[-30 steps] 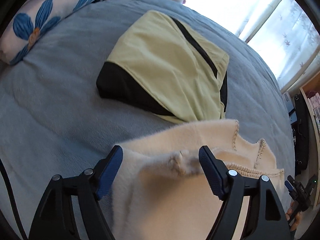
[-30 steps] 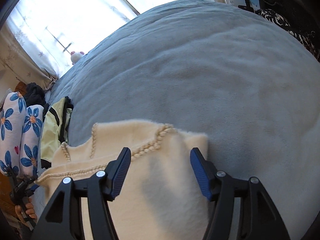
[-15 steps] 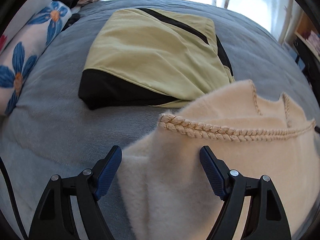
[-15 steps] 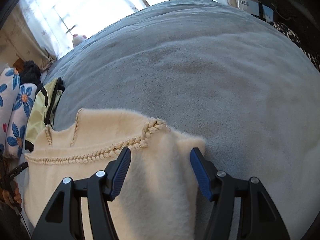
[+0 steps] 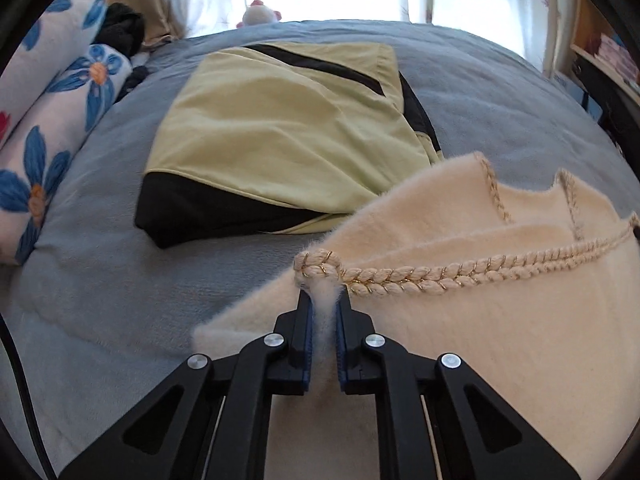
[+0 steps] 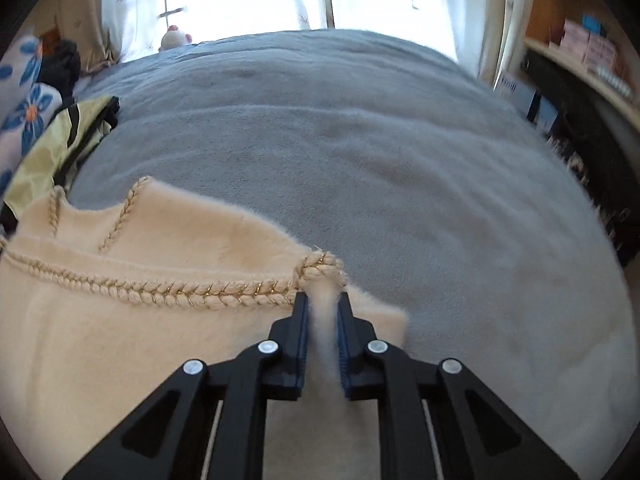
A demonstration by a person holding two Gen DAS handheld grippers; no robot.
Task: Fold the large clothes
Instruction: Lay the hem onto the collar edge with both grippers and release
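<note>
Cream fleece garment (image 5: pixel 480 340) lies on the grey bed (image 6: pixel 380 168); our left hand-held gripper (image 5: pixel 325 320) and right hand-held gripper (image 6: pixel 323 320) each pinch a braided-hem corner. We lift evenly, keeping the hem taut and level.

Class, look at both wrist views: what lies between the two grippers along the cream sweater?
Both views show the braided trim spanning between the left gripper and right gripper on the cream sweater.

cream garment (image 5: pixel 500 344): fuzzy, twisted cord trim | blanket (image 6: pixel 400 160): matt fleece, probably | green garment (image 5: pixel 280 132): smooth cloth
</note>
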